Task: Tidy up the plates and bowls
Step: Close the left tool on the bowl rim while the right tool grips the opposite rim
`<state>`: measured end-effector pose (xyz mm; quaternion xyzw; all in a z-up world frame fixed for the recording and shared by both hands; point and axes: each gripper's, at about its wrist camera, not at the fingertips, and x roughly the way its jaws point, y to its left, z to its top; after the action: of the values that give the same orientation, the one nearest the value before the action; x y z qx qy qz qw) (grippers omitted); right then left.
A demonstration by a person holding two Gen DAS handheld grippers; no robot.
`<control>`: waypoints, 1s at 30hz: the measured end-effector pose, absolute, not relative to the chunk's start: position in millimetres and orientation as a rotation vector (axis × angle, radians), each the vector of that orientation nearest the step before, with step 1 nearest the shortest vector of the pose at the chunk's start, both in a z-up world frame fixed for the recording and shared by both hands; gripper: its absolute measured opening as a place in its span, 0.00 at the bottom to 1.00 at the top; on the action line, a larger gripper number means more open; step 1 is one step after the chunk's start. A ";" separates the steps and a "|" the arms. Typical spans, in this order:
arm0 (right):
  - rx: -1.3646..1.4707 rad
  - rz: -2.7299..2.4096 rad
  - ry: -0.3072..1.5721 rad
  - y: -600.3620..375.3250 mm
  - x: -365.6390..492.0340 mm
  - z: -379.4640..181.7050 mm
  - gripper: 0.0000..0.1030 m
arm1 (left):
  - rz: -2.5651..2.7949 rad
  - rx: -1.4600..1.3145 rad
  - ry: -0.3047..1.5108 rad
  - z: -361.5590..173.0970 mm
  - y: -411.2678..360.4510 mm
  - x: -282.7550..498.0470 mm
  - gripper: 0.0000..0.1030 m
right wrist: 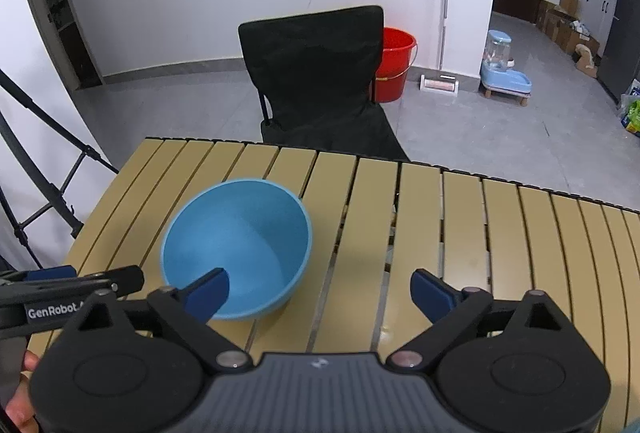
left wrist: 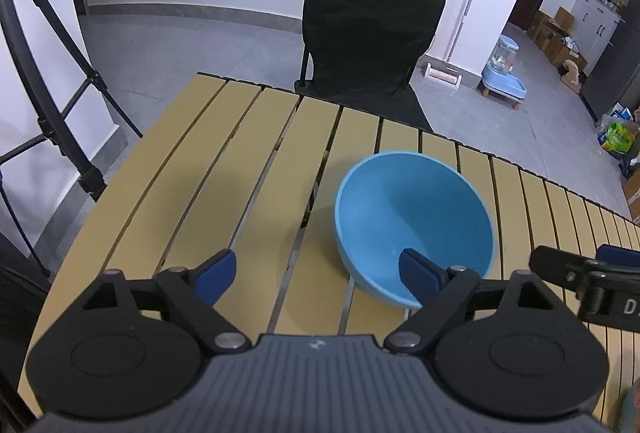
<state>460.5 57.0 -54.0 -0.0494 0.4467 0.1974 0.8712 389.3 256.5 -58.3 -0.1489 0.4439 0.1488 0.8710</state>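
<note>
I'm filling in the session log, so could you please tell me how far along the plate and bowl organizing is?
Nothing looks done yet. The only dish in view is one blue bowl, sitting empty and upright on the slatted table; no plates or stack show. Nothing is in hand: the left gripper and right gripper are both open, flanking the bowl without gripping it. Grasping and placing the bowl is still ahead.

Home, pet feeder [right wrist: 505, 67], mop [right wrist: 443, 9], bucket [right wrist: 394, 63]

Even indoor light, soft shadows on the table [left wrist: 256, 169] — sharp focus, fisheye bending at edges.
</note>
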 end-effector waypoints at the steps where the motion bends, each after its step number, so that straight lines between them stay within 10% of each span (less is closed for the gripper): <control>1: -0.103 0.412 0.938 59.6 464.3 -56.9 0.93 | 0.308 -0.313 0.930 -60.0 258.1 393.4 0.84; 18: -0.069 0.440 1.025 82.6 518.0 -97.4 0.59 | 0.289 -0.400 0.953 -93.2 271.9 434.4 0.63; 30: -0.049 0.461 1.057 86.4 528.0 -111.2 0.26 | 0.266 -0.446 0.970 -104.9 272.4 441.6 0.24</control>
<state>528.0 86.4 -111.2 -0.0234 0.4996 0.2180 0.8381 441.6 272.4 -104.9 -0.2117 0.4608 0.1263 0.8526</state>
